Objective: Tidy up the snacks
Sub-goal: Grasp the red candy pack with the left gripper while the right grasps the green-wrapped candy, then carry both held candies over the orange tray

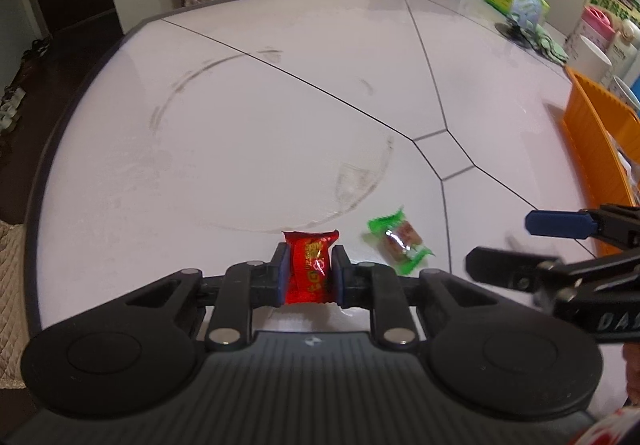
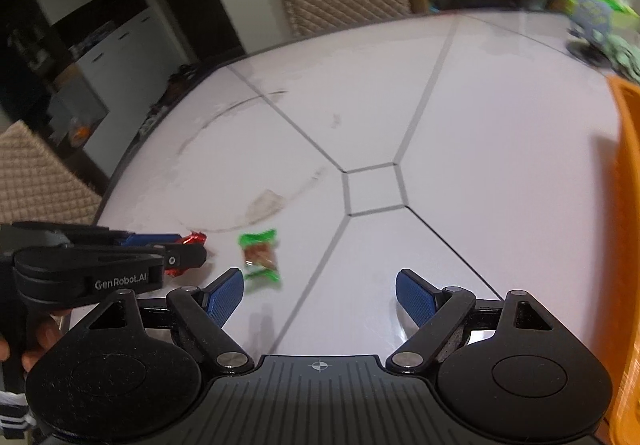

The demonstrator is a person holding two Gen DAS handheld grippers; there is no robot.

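The left gripper has its fingers clenched on the red candy, which lies on the table near its front edge, presumably to lift it into the orange bin at the right. The right gripper hovers with fingers spread and empty, likely lining up on the green candy just beside. Two candies are visible: one red, one green.

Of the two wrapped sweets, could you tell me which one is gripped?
The red sweet, clamped in the left gripper; the green sweet lies loose beside it.
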